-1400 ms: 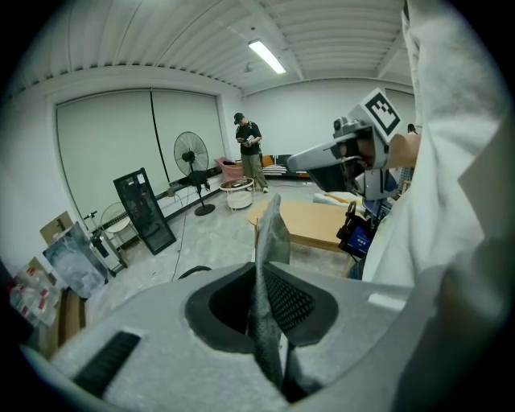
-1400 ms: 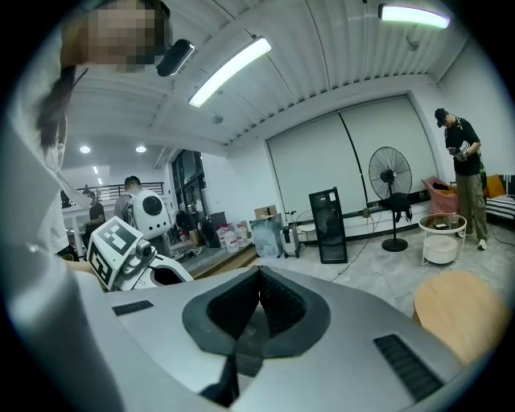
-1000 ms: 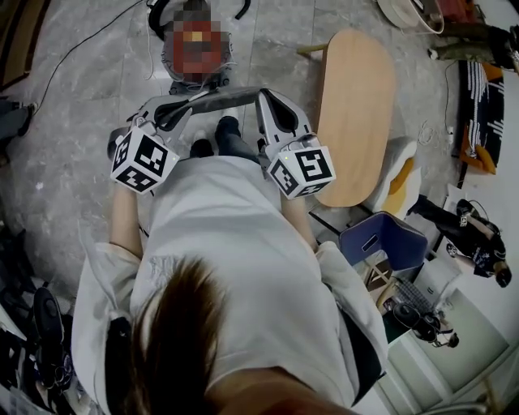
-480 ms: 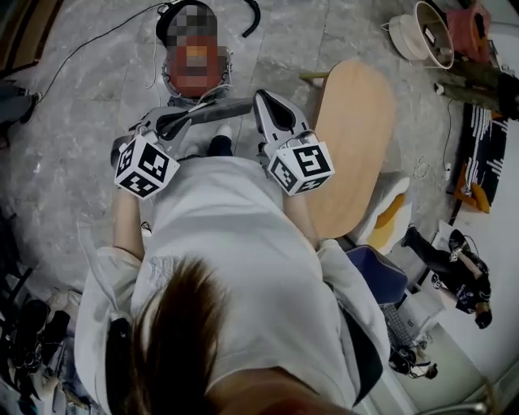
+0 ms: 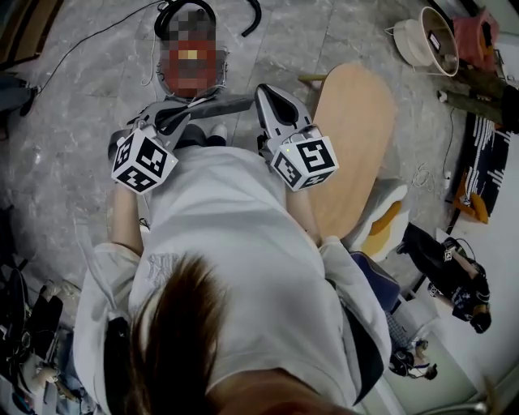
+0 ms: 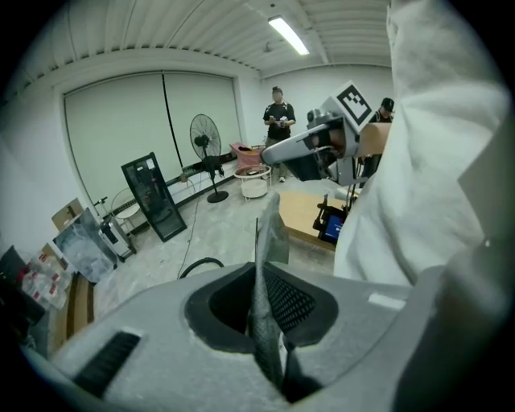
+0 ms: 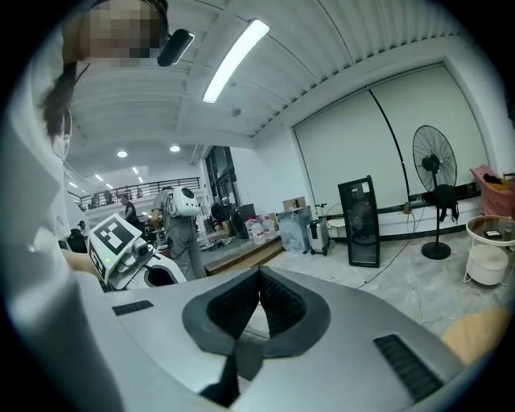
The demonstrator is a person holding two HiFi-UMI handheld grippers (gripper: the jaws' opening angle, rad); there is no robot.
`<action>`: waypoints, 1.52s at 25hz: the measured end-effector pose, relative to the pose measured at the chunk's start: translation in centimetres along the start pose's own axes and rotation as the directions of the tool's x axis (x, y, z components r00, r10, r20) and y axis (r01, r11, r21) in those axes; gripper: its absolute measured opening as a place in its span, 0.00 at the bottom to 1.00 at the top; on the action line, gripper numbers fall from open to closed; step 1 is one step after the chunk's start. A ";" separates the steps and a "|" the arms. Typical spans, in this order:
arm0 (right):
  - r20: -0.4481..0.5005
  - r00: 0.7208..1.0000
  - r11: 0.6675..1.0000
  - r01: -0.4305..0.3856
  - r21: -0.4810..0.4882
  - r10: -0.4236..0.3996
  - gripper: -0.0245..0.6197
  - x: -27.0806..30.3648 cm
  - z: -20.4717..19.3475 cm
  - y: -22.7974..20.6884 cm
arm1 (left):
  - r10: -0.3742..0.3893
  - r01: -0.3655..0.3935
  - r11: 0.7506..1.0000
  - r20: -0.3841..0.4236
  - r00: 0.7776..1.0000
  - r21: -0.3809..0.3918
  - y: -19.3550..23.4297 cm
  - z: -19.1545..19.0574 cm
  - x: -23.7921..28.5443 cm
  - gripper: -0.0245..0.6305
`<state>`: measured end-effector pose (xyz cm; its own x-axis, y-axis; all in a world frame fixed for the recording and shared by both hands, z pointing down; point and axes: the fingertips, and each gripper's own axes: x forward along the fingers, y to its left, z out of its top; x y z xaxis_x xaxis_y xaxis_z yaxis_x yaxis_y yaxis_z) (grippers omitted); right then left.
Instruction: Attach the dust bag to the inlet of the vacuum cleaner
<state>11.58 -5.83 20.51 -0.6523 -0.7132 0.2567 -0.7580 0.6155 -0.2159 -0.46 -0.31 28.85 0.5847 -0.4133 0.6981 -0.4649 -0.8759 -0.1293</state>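
A grey dust bag [image 5: 212, 105] stretches level in front of my body, from one gripper to the other. My left gripper [image 5: 185, 112] is shut on its near end. In the left gripper view the bag [image 6: 270, 229] stands edge-on, pinched between the jaws [image 6: 262, 278]. My right gripper [image 5: 263, 93] is shut, with its tips at the bag's other end. The right gripper view [image 7: 259, 273] shows its jaws closed, and I cannot tell whether they pinch the bag. The red vacuum cleaner [image 5: 220, 66] sits on the floor just beyond both grippers, partly under a mosaic patch.
A black hose [image 5: 253, 18] curls behind the vacuum. An oval wooden table [image 5: 353, 138] stands to the right. A standing fan [image 6: 206, 141], a black cabinet [image 6: 153, 197] and people [image 6: 278, 121] are further off on the marble floor [image 5: 73, 105].
Both grippers have travelled a little across the floor with the bag still stretched between them. The wooden table and the clutter at the right have shifted in view. Neither gripper has changed its hold.
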 end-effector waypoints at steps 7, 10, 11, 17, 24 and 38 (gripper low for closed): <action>0.007 1.000 1.000 -0.014 -0.014 0.014 0.04 0.4 0.6 -0.1 | -0.049 0.049 0.999 0.008 0.999 0.022 0.0 0.8 0.6 0.10; 0.005 0.999 0.999 -0.043 -0.029 0.043 0.04 0.5 1.1 0.6 | -0.072 0.071 0.997 0.008 0.997 0.028 0.2 1.3 0.4 0.10; 0.000 0.998 0.998 -0.059 -0.036 0.059 0.04 0.7 1.2 0.9 | -0.079 0.079 0.996 0.007 0.997 0.030 0.3 1.3 0.4 0.10; -0.116 0.986 0.982 -0.134 -0.130 0.119 0.14 2.1 -0.2 3.0 | -0.139 0.139 0.988 -0.013 0.990 0.061 0.7 0.7 0.4 0.10; -0.364 0.916 0.950 -0.250 -0.187 0.170 0.24 4.7 -4.3 5.5 | -0.270 0.274 0.959 -0.061 0.961 0.065 0.4 -0.8 1.2 0.10; -0.737 0.627 0.864 -0.489 -0.123 0.250 0.30 7.0 -17.0 6.6 | -0.350 0.355 0.933 -0.089 0.933 0.053 -1.7 -7.4 6.7 0.10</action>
<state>2.08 -1.08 36.86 -0.5959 -0.0462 0.8017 -0.3351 0.9216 -0.1960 -0.64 0.29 38.93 0.6486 -0.0569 0.7590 -0.1911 -0.9774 0.0901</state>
